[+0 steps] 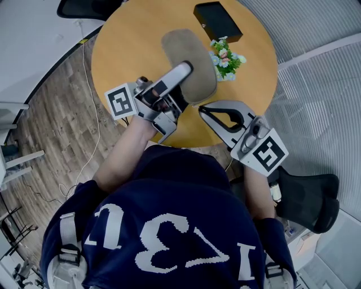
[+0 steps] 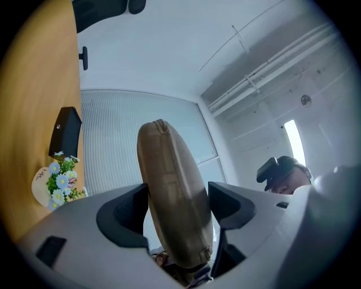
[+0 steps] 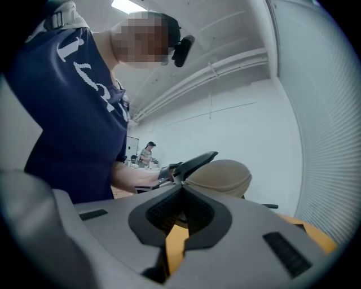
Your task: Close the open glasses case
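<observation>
Above table (image 1: pixel 127 53), left tongs (image 2: pixel 178 196) angled up clamping glasses case (image 1: pixel 189 48)

A black box (image 1: pixel 218 21) and a flower bunch (image 1: pixel 227 58) sit on the round table (image 1: pixel 130 51)

"How's the light?"

"Bright and even, from overhead. A ceiling lamp (image 3: pixel 127 5) glares white in the right gripper view."

"Shadows?"

"Soft ones on the table (image 1: pixel 130 51)."

"Sharpness?"

"The head view is crisp. Both gripper views bend hard and go black at the corners, and the glasses case (image 2: pixel 172 192), close to the lens, looks slightly soft."
</observation>
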Tool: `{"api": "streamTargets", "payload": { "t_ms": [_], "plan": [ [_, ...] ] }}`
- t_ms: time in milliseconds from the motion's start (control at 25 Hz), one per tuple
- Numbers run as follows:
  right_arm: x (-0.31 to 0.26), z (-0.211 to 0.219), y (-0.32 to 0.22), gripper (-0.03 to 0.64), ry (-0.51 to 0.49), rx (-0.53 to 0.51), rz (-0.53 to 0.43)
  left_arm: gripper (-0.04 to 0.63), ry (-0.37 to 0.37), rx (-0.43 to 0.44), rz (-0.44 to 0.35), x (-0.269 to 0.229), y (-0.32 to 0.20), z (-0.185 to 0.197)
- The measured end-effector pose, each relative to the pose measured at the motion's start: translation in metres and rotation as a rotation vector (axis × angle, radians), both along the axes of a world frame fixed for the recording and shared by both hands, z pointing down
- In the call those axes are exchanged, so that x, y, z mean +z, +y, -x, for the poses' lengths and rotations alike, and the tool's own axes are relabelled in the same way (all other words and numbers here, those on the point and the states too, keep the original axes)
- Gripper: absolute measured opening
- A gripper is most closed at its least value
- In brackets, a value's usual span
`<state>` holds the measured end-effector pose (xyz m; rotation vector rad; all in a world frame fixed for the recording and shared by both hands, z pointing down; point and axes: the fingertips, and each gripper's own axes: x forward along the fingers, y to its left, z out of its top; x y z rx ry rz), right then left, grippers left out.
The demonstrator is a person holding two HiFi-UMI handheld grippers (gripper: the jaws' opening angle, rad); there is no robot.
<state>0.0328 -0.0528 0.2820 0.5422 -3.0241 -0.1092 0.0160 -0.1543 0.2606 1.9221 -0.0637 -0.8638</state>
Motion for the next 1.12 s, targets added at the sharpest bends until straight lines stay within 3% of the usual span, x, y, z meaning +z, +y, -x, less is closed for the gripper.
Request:
{"api": "streamTargets", "payload": {
  "t_ms": [240, 440, 560, 680, 800, 880, 960, 1120],
  "plan": [
    [0.002, -0.003, 0.025, 0.023, 0.043, -0.192, 0.023, 0.319, -0.015, 0.155, -0.021, -0.001, 0.019, -0.022],
    [0.006, -0.012, 0.024, 0.023, 0.068, -0.179, 0.029, 0.318, -0.056, 0.177, -0.032, 0.003, 0.021, -0.028],
    [0.004, -0.028, 0.014, 0.026, -0.02, -0.123, 0.09, 0.315, -0.096, 0.135, -0.055, 0.003, 0.017, -0.024],
    [-0.013, -0.058, -0.005, 0.053, -0.207, -0.044, 0.129, 0.314, -0.135, 0.126, -0.078, 0.004, 0.016, -0.023],
    [-0.025, -0.08, -0.036, 0.145, -0.341, 0.085, 0.196, 0.314, -0.161, 0.159, -0.1, 0.005, 0.021, -0.029],
    [-0.026, -0.077, -0.045, 0.181, -0.356, 0.077, 0.24, 0.314, -0.172, 0.217, -0.116, 0.006, 0.03, -0.035],
    [-0.025, -0.066, -0.041, 0.184, -0.345, 0.0, 0.275, 0.316, -0.205, 0.283, -0.135, 0.01, 0.04, -0.041],
    [-0.017, -0.046, -0.026, 0.187, -0.284, -0.111, 0.288, 0.325, -0.346, 0.36, -0.183, 0.023, 0.056, -0.051]
  ]
}}
